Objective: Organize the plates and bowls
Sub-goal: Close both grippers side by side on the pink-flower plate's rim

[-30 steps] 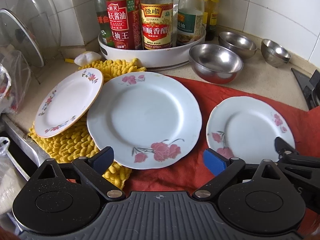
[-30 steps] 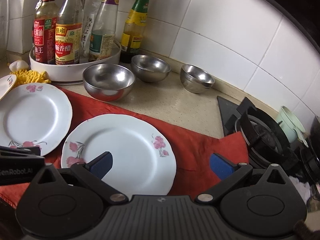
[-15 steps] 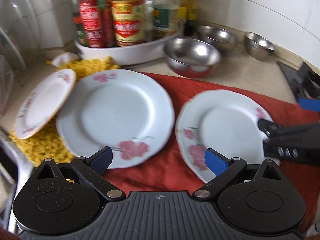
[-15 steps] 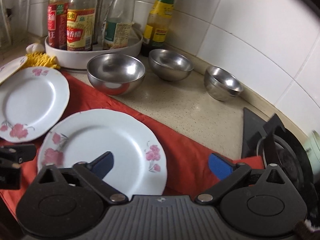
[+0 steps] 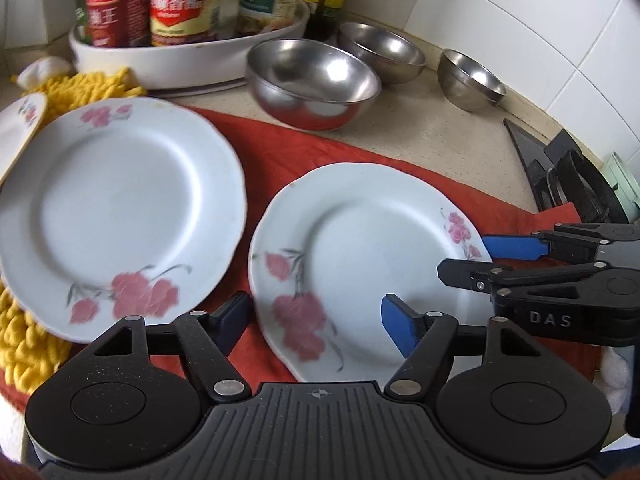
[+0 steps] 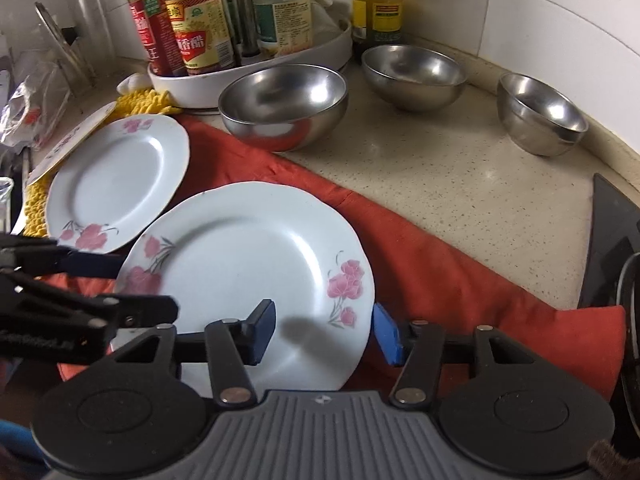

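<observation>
Nearest: left gripper (image 5: 316, 320) over near-left rim of small plate (image 6: 256, 264), jaws just been closing, now part-way apart, rim between them, not pinched yet. Same for right gripper (image 6: 324, 332) at near-right rim: jaws just been closing, apart, rim between, no pad pressing that can be made out. Small plate flat on red cloth (image 6: 440, 280) on the table (image 6: 480, 180).

Risks, judged:
- Glazed rim, shallow bite: likely to slip out of the pads on lift, drop back and chip.
- Two grippers on one plate: uneven pull, then tilting or twisting free on one side.
- Lower finger catching the cloth: cloth dragged along, everything on it shifted.

Next out: large plate (image 5: 116, 208) just beside, partly on yellow mat (image 5: 24, 344). Could clip the small plate's rim if swung left too low. Third plate (image 5: 20, 132) tilted at far left, could slide if nudged.

Farther: steel bowl (image 5: 312, 84) near cloth edge, light, easily knocked. Bottle tray (image 5: 192, 60) behind, stove (image 5: 568, 176) to right, both apart from the plates.
</observation>
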